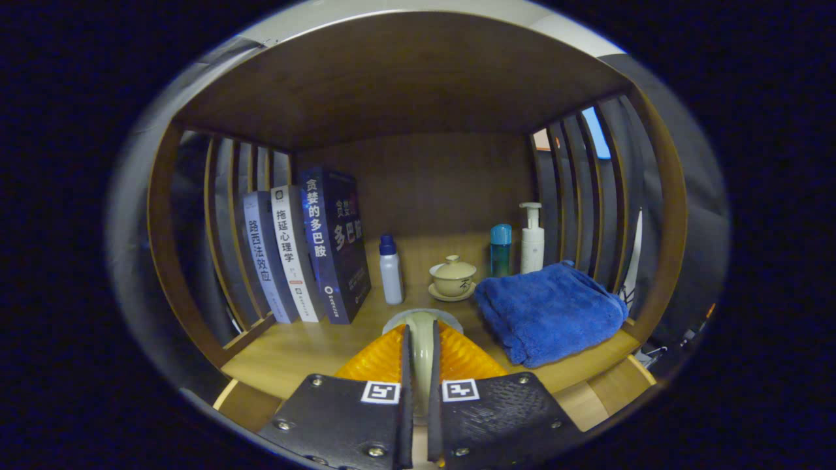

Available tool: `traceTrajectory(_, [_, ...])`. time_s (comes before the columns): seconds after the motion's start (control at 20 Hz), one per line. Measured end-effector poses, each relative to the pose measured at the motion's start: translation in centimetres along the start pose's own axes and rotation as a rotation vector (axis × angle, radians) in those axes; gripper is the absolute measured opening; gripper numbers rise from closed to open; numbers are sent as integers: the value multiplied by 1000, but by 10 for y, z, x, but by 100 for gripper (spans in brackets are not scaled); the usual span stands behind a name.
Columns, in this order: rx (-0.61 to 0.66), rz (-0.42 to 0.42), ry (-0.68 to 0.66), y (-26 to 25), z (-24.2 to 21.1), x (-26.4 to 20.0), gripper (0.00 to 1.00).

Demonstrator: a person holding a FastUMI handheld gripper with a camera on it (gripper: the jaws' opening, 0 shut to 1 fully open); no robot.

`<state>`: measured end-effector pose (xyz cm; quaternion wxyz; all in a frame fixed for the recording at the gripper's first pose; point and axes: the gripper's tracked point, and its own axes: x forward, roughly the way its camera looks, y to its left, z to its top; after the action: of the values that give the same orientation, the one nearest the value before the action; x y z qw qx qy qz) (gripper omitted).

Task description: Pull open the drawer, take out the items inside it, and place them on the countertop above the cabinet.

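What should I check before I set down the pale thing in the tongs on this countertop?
1. Grip: tongs shut on the pale piece, both fingers pressing: ok.
2. Position over the countertop: ok.
3. Free landing spot: bare wood beside the fingers, in front of the books: ok.
4. Clearance from white bottle and lidded cup just ahead: apart, ok.
5. Clearance from blue towel: ok.
6. Height above the wood: cannot tell.

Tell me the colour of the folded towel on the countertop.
Blue, clearest in the gripper view: the towel lies beyond the gripper, whose fingers pinch a pale plate edge.
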<state>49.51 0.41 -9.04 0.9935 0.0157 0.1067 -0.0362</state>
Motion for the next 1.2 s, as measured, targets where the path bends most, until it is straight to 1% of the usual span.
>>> traceTrajectory(0.1, [-3, -15, 18, 1, -7, 12, 11])
traceTrajectory(0.25, [5, -24, 38, 2, -12, 17, 12])
traceTrajectory(0.35, [6, -17, 51, 5, -19, 24, 17])
traceTrajectory(0.55, [-4, -18, 23, 5, -12, 17, 65])
traceTrajectory(0.7, [-37, -10, 11, 7, 0, -5, 100])
traceTrajectory(0.8, [-77, 0, 9, 9, 5, -27, 100])
traceTrajectory(1.0, [-139, 88, -21, 25, 10, -88, 100])
traceTrajectory(1.2, [-195, 172, -56, 38, -4, -166, 100])
